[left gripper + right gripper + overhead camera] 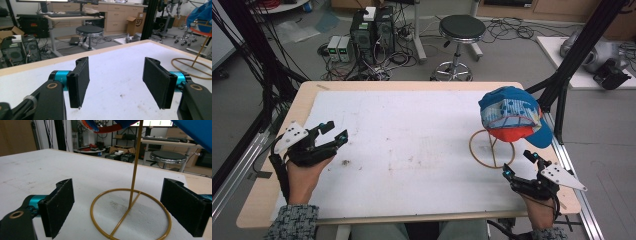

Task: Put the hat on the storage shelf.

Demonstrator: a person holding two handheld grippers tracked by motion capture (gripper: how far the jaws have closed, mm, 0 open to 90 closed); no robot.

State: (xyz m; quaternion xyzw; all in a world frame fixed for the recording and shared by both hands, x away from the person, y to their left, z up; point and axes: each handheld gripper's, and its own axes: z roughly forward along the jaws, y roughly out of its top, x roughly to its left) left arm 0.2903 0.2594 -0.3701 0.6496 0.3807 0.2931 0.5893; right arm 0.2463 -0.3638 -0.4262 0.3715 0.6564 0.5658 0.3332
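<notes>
Your left gripper (333,132) sits at the left edge of the table (262,165), held low over the white mat (412,145), with your left hand (304,172) coming in from the bottom. Its jaws stand wide apart with nothing between them; in the left gripper view (116,83) you see bare mat between the two black pads (82,80), and a few dark specks on the mat just ahead.

Your right gripper (519,163) is at the right side of the table, near its front edge, pointing toward the stand (492,150). Its jaws are also spread and hold nothing. In the right gripper view (126,208) the stand's gold ring base (131,215) lies flat on the mat straight ahead of the jaws, apart from both pads, and its thin upright rod (136,162) rises from the ring's middle bar.

The cap (512,115) rests on top of that stand, well above the mat, near the table's right edge. It is blue with a patterned panel, an orange-red underside and a blue brim toward the right. In the right gripper view the cap (197,132) hangs over the top of the frame.

Beyond the table a stool (460,30) stands on the floor, near computer towers (372,32) and loose cables.
</notes>
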